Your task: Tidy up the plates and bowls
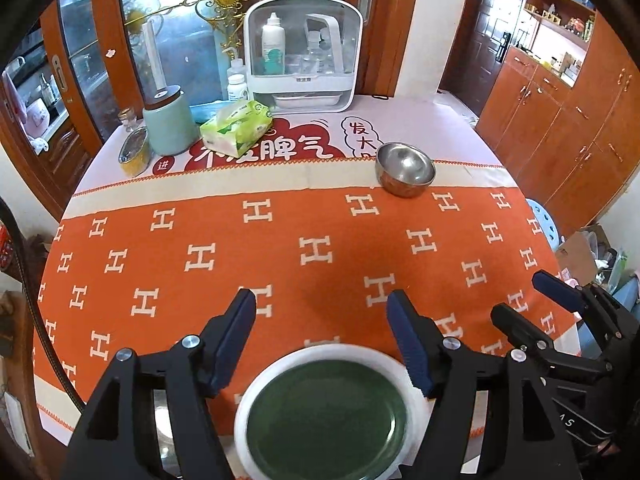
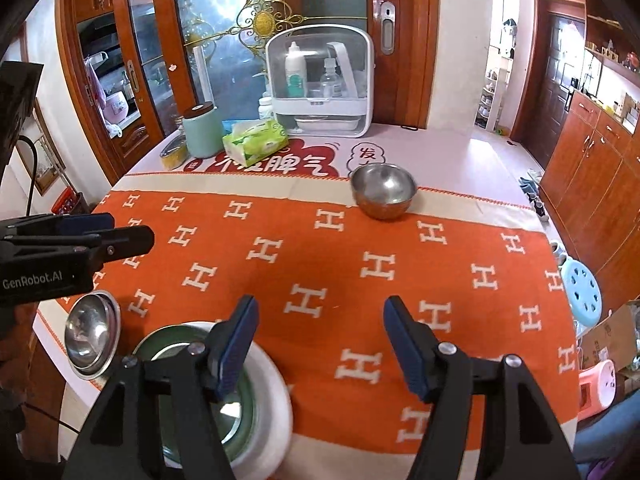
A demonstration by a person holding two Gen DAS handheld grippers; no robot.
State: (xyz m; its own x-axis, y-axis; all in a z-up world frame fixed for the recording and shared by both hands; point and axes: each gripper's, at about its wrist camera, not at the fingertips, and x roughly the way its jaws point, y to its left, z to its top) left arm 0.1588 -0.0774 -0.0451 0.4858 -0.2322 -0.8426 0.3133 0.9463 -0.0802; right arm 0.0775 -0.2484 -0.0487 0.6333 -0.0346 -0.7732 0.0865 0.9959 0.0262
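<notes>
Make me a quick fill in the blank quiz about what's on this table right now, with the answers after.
1. The far steel bowl sits upright near the edge of the ____ cloth.
2. The near plate has a white rim and a ____ centre.
3. The tissue pack is ____ and white.
4. Both the left gripper and the right gripper hold ____.

Answers: orange; green; green; nothing

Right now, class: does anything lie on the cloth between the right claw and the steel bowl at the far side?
Nothing visible: between the right claw and the steel bowl lies only bare orange cloth.
</notes>
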